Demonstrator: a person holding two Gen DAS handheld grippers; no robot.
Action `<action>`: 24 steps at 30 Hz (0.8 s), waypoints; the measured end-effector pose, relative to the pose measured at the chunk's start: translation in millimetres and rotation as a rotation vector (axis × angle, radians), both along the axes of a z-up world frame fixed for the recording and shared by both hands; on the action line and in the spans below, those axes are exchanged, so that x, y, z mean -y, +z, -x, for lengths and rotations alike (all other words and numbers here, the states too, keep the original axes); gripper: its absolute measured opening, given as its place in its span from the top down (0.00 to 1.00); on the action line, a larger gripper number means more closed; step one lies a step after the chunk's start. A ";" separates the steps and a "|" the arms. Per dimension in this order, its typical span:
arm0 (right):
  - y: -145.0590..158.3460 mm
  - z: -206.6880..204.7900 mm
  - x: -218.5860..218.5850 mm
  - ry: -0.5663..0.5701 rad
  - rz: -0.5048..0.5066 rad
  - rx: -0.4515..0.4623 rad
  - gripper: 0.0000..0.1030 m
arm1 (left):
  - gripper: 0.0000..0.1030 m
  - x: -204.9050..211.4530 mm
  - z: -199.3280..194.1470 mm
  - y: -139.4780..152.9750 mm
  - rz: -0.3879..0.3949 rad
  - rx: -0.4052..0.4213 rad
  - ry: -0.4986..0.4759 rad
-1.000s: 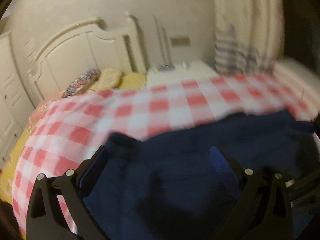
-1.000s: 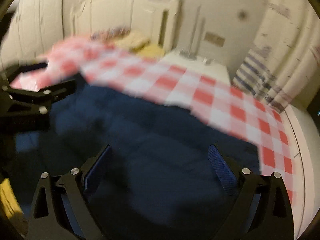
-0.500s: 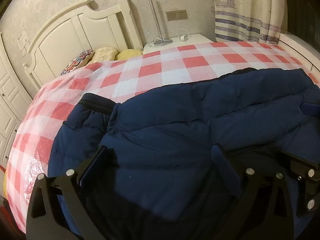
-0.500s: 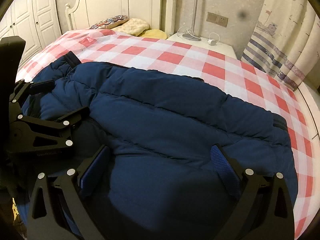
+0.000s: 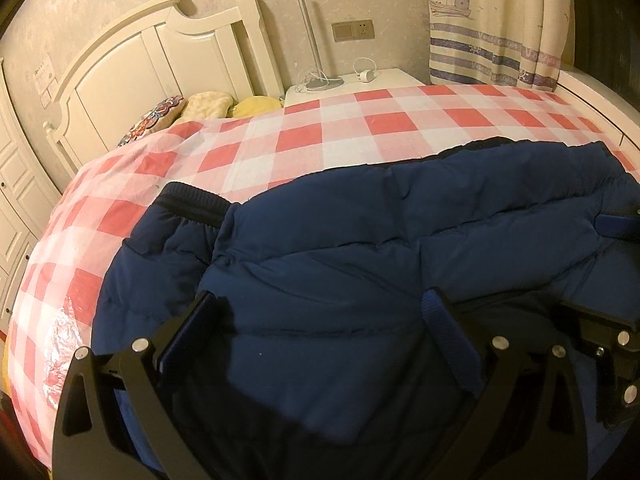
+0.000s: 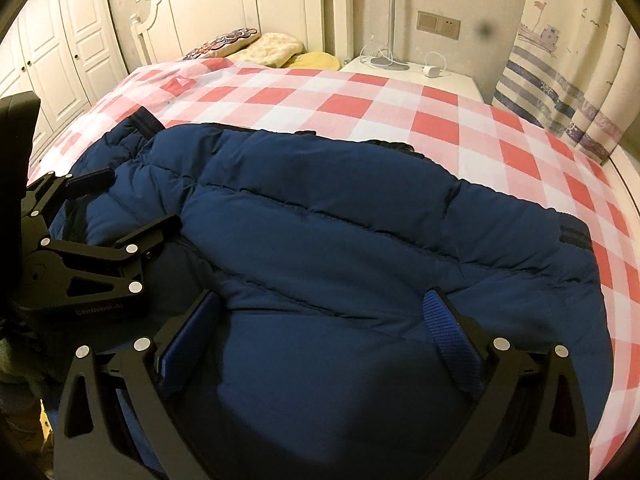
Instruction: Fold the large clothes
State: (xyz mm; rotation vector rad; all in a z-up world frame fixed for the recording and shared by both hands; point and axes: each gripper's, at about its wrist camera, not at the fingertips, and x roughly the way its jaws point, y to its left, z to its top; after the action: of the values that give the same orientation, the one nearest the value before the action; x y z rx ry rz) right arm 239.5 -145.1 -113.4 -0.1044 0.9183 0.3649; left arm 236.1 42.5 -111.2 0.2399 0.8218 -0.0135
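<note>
A large navy padded jacket [image 5: 360,248] lies spread across the red-and-white checked bed cover [image 5: 360,120], one ribbed cuff [image 5: 192,204] at its left end. My left gripper [image 5: 320,300] hangs low over the jacket's near edge, jaws wide open, the pads not pressing the fabric. The right wrist view shows the same jacket [image 6: 340,240], its other dark cuff [image 6: 576,236] at the right. My right gripper [image 6: 322,300] is wide open just above the fabric. The left gripper [image 6: 132,200] also appears there at the left, open over the sleeve. The right gripper [image 5: 600,272] shows at the left wrist view's right edge.
A white headboard [image 5: 168,52] and pillows [image 5: 208,104] stand at the bed's far end. Beside it is a white nightstand [image 6: 420,72] with a lamp base and charger. A striped curtain [image 5: 492,32] hangs at the right, white wardrobe doors [image 6: 56,52] at the left.
Both grippers have sunk toward the jacket and the blurred views have steadied. The jacket now lies settled on the bed. Over the last half second little has moved.
</note>
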 end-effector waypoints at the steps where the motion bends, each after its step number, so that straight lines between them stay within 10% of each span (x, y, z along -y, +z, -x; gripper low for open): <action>1: 0.1 0.0 0.0 0.002 -0.002 -0.003 0.04 | 0.02 -1.2 -2.5 -0.4 0.012 -0.019 -0.006; 5: 11.1 3.3 3.2 -0.007 0.007 -0.023 0.06 | 0.03 -20.7 -8.3 12.8 0.126 -0.127 0.010; 9: 44.7 50.6 -5.0 0.039 -0.005 0.119 0.06 | 0.02 -33.6 33.8 53.8 0.233 -0.002 0.008; 16: 10.0 68.8 -10.6 0.073 0.058 0.090 0.04 | 0.02 3.8 59.8 9.7 0.076 -0.020 -0.078; 24: 6.2 66.7 -6.5 0.070 0.029 0.111 0.05 | 0.02 -2.9 54.7 5.2 0.130 -0.038 -0.077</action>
State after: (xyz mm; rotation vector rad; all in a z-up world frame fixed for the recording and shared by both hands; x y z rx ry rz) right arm 172.8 -138.7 -107.2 -0.1819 0.8121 0.4072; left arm 181.4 45.4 -106.0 0.1490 0.8462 -0.1436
